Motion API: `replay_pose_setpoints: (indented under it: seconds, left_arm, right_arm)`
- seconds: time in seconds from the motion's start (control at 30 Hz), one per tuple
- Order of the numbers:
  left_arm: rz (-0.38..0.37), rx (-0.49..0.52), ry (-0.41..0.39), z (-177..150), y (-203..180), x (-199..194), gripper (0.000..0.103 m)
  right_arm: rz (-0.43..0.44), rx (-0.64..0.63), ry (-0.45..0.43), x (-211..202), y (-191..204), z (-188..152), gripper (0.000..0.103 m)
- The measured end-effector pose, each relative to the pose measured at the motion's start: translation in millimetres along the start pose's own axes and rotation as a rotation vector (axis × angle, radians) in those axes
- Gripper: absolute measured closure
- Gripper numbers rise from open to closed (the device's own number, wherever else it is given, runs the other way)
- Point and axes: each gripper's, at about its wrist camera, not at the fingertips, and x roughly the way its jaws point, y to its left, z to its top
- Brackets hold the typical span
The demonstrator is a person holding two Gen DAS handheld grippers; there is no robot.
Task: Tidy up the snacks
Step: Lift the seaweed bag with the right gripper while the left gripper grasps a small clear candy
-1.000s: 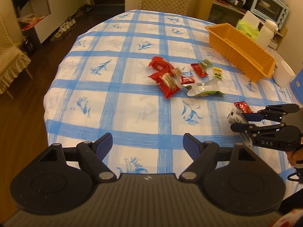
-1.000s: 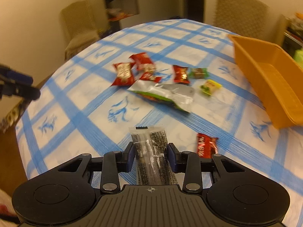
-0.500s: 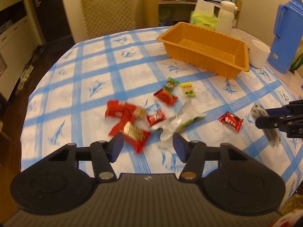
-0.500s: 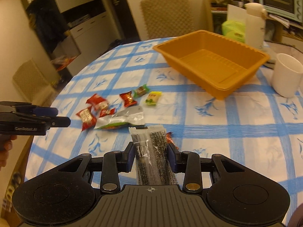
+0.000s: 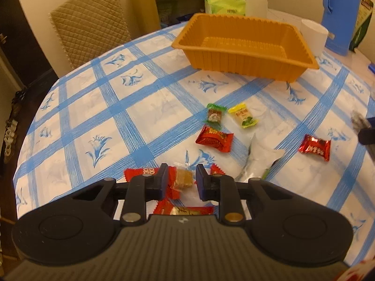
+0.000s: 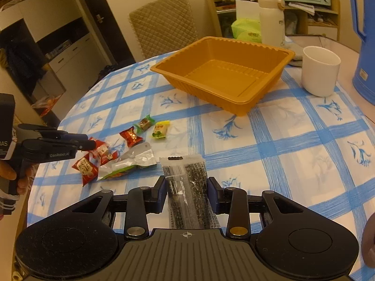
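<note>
My left gripper (image 5: pixel 182 179) hovers low over a pile of red snack packets (image 5: pixel 150 172), jaws closing on either side of a brown candy in clear wrap (image 5: pixel 184 179). A thin gap still shows beside the left pad. From the right wrist view the left gripper (image 6: pixel 90 144) is at the left, over the pile. My right gripper (image 6: pixel 186 189) is shut on a clear packet of dark sticks (image 6: pixel 187 182), held above the table. The empty orange tray (image 5: pixel 234 58) (image 6: pixel 222 103) stands behind. Loose red (image 5: pixel 214 139), green (image 5: pixel 215 113) and yellow (image 5: pixel 243 117) candies and a silver pouch (image 5: pixel 260 157) lie between.
A white cup (image 6: pixel 320 72), a blue jug (image 6: pixel 365 46), a white flask (image 6: pixel 271 21) and a green tissue pack (image 6: pixel 246 31) stand beside and behind the tray. A quilted chair (image 6: pixel 164 23) is at the far side. The table edge curves off at the left.
The left gripper swung across to the red packet pile, came lower, and its jaws narrowed from wide open to just around the brown candy. The right gripper turned toward the tray, then held still.
</note>
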Motion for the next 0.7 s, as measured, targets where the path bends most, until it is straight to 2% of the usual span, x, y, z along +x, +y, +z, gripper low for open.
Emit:
replay_pose_setpoints:
  seconds: [0.27,0.5,0.7]
  left_arm:
    - [-0.06,0.06,0.041,-3,7,24,0.081]
    - [-0.08,0.086,0.063,-6,8,36,0.081]
    - [-0.091,0.084,0.05,-7,12,34,0.084]
  right_arm:
    - [-0.041,0.048,0.007,5,4,-5,0.066]
    - [-0.062,0.061,0.012,8,9,-7,0.066]
    - [-0.071,0.064,0.008,8,11,-7,0.066]
